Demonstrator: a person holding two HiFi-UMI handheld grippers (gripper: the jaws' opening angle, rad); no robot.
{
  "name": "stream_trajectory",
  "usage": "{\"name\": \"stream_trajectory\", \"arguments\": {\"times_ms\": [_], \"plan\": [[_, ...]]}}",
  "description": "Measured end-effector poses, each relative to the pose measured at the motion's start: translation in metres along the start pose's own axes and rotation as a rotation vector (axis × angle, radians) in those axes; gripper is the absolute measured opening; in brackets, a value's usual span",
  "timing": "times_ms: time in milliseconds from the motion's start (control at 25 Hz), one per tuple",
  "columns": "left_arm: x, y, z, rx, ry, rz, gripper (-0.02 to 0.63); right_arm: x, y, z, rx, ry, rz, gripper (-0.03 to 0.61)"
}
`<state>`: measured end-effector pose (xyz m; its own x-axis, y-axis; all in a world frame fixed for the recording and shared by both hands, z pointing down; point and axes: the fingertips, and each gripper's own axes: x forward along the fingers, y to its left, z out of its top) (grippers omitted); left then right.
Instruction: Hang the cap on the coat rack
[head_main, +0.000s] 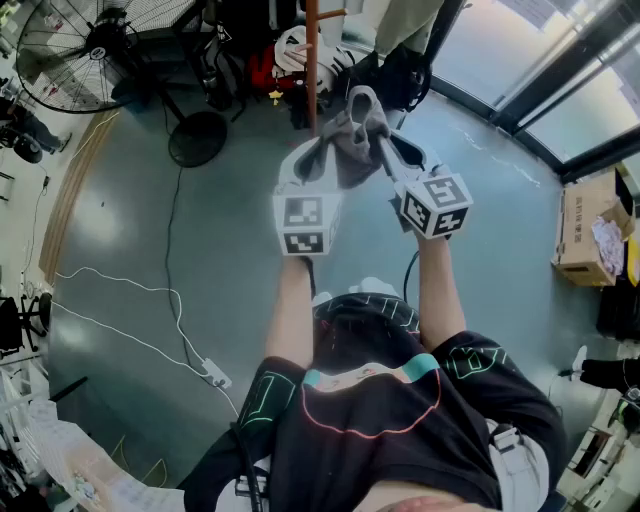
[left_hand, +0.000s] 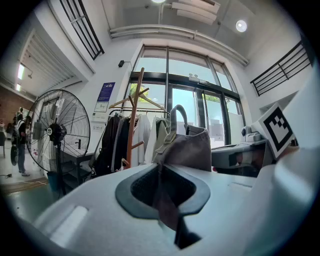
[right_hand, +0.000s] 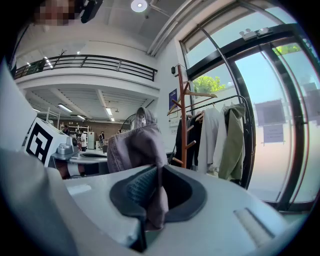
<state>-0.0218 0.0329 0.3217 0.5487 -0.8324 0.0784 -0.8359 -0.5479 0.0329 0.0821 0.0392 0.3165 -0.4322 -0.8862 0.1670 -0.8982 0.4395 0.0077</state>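
1. Grey-green polished floor (head_main: 120, 220) runs to glazed doors on the far right. A wooden coat rack (head_main: 312, 60) stands at the far end, straight ahead of the person, with a black pedestal fan (head_main: 90, 45) to its left.
2. Held up in the air between the two tools, the grey fabric cap (head_main: 350, 140) is short of the rack and touches no peg. The left gripper (left_hand: 165, 187) has its fingers clamped on one fold of the cloth. The right gripper (right_hand: 155, 192) has its fingers clamped on another fold.
3. Each hold is only a thin pinch of soft cloth, so a tug between the two hands could pull a fold free and drop the cap.
4. The rear strap (left_hand: 177, 116) stands up as a loop and the pegs slant upward. A sagging or off-line approach could miss a peg or leave the cap barely caught. Hanging coats (right_hand: 220, 140) just beside the rack could snag it.
5. White cables (head_main: 130, 300) trail over the floor on the near left, and a step that way could catch them.
6. An open brown cardboard box (head_main: 585, 230) sits at the right, well apart. It holds crumpled pale material that I cannot identify.
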Motion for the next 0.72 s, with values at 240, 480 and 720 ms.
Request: {"name": "stream_trajectory", "arguments": {"times_ms": [240, 480, 720], "plan": [[-0.008, 0.019, 0.004, -0.010, -0.002, 0.022, 0.037, 0.007, 0.010, 0.010, -0.015, -0.039, -0.013, 0.038], [-0.013, 0.029, 0.004, -0.014, -0.002, 0.026, 0.037, 0.010, 0.019, 0.008, -0.019, -0.020, -0.010, 0.038], [-0.011, 0.021, -0.009, -0.039, 0.026, -0.002, 0.037, 0.003, 0.015, -0.004, -0.010, 0.017, -0.027, 0.038]]}}
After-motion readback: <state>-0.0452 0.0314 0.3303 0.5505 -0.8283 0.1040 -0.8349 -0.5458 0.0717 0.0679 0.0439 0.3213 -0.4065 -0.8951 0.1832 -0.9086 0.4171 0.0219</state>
